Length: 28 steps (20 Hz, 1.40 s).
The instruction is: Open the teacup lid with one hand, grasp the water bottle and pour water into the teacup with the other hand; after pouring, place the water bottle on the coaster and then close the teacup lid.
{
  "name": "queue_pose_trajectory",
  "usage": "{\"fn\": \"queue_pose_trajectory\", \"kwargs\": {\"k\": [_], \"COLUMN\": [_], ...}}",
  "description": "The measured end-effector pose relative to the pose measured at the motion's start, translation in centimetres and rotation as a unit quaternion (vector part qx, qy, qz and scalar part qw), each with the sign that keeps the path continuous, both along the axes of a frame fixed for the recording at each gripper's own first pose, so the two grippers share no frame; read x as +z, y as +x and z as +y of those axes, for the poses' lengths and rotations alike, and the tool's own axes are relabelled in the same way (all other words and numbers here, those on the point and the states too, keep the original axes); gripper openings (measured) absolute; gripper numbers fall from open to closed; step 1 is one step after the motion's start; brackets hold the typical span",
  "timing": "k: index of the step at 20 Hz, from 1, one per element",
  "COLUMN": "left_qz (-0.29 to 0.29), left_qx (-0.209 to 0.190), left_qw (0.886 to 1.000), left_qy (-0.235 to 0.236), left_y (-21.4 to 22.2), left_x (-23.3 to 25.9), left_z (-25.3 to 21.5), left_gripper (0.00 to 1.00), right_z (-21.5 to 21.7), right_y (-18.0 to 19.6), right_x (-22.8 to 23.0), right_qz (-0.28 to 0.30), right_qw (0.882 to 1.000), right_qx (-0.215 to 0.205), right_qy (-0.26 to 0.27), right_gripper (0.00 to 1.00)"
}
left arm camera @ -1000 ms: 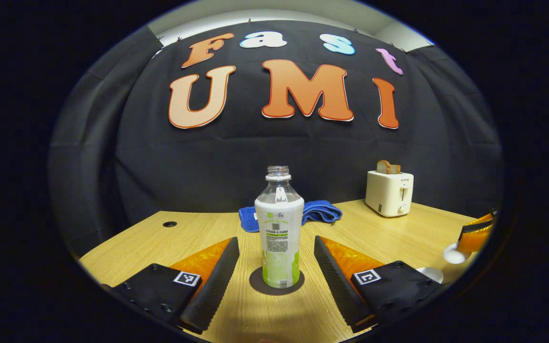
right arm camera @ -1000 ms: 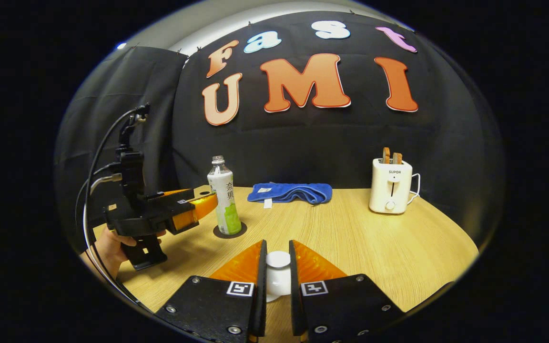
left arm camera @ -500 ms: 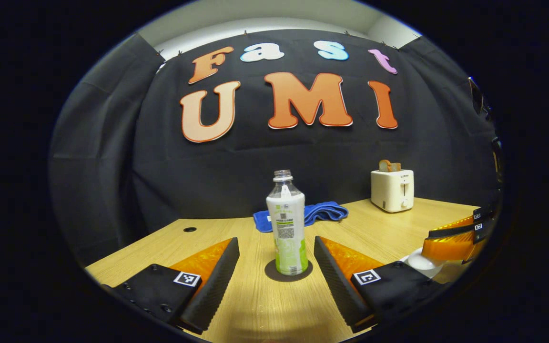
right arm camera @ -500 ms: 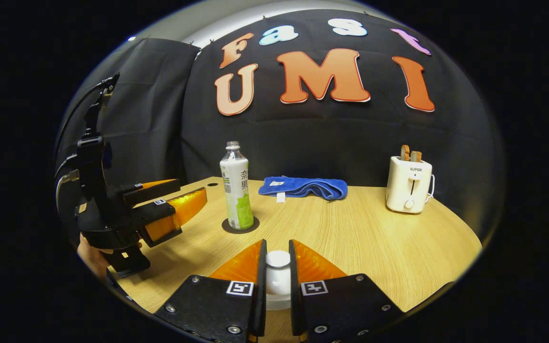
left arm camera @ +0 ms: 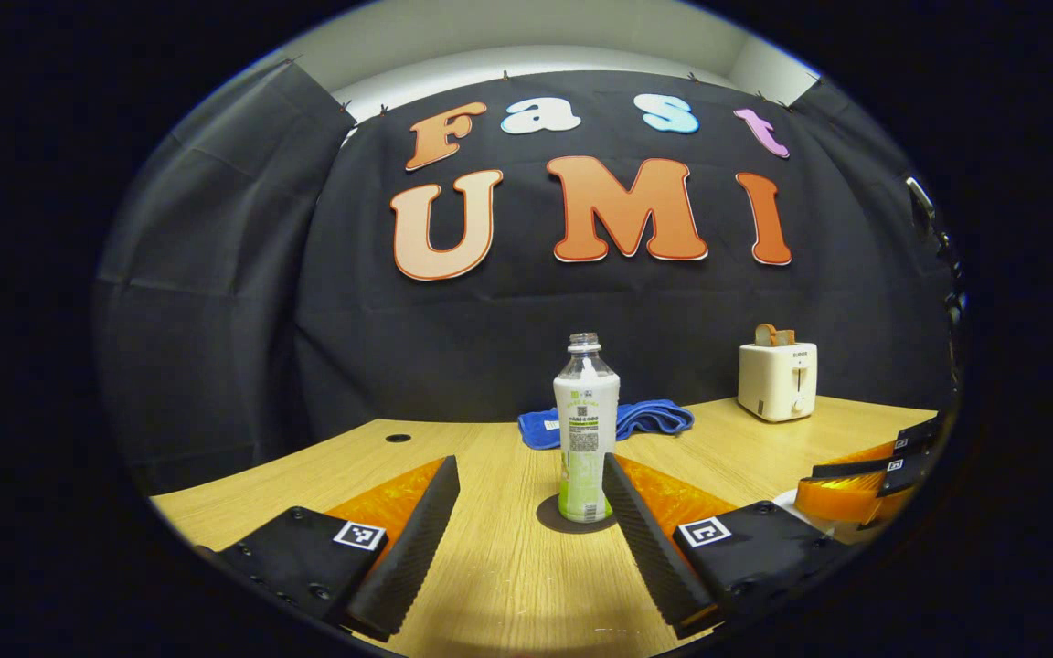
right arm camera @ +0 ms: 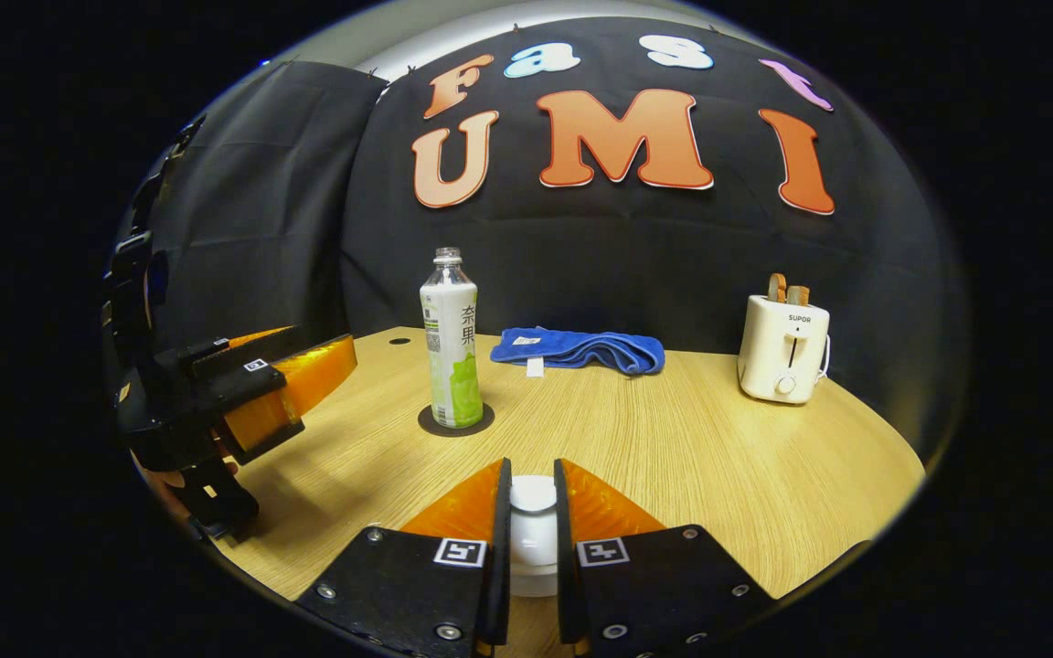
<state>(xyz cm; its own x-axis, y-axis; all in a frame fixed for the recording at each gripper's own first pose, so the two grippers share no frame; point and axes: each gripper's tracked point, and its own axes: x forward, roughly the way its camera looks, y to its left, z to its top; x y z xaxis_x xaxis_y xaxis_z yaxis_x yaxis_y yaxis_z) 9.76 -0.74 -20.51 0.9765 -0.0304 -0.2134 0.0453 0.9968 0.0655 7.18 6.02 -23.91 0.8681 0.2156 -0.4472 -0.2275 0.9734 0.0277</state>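
The water bottle [left arm camera: 586, 425] [right arm camera: 451, 340], capless with a white and green label, stands upright on the dark round coaster [left arm camera: 549, 516] [right arm camera: 481, 423]. My left gripper [left arm camera: 529, 461] is open, drawn back from the bottle with nothing between its fingers; it also appears at the left [right arm camera: 284, 384] in the right gripper view. My right gripper [right arm camera: 531, 471] is shut on the knob of the white teacup lid [right arm camera: 533, 494], with the white teacup [right arm camera: 534, 571] directly below. I cannot tell whether the lid rests on the cup. In the left gripper view the right gripper [left arm camera: 856, 484] is at the right edge.
A folded blue towel [right arm camera: 581, 349] [left arm camera: 645, 416] lies at the back of the wooden table [right arm camera: 718, 457]. A white toaster [right arm camera: 781, 352] [left arm camera: 776, 381] holding bread stands at the back right. A small cable hole [left arm camera: 397, 438] is at the back left.
The left gripper has backed away from the bottle, which stays on the coaster. The right gripper, still holding the lid, has moved over the teacup and lowered.
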Motion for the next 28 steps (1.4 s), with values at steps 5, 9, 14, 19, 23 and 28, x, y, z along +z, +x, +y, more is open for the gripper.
{"fn": "queue_pose_trajectory", "kwargs": {"k": [5, 9, 14, 19, 23, 28], "left_qz": [0.004, -0.001, -0.019, -0.038, -0.040, -0.059], "left_qx": [0.001, -0.010, -0.009, -0.012, -0.023, -0.022], "left_qw": [1.000, 1.000, 1.000, 0.999, 0.999, 0.998], "left_qy": [-0.002, -0.004, -0.020, -0.028, -0.024, -0.008], "left_y": [-0.4, -0.9, -1.3, -2.6, -3.9, -5.1], "left_x": [0.0, 1.1, 4.6, 8.6, 11.6, 15.3], "left_z": [-0.5, -1.4, -0.7, 0.2, 0.5, 1.5], "left_gripper": [1.00, 0.96, 1.00, 0.96, 0.96, 0.96], "right_z": [-0.2, 0.2, -0.9, -2.2, -3.7, -5.4], "right_y": [0.1, -0.3, -0.8, -2.4, -3.6, -4.9], "right_x": [0.1, 2.3, 8.5, 14.1, 18.6, 21.7], "right_qz": [-0.009, -0.034, -0.097, -0.136, -0.177, -0.196], "right_qw": [1.000, 0.999, 0.994, 0.989, 0.983, 0.978], "right_qx": [-0.002, 0.006, -0.007, -0.019, -0.044, -0.074], "right_qy": [-0.003, 0.016, 0.043, 0.049, 0.023, 0.020], "right_gripper": [0.25, 0.33, 0.55, 0.63, 0.63, 0.63]}}
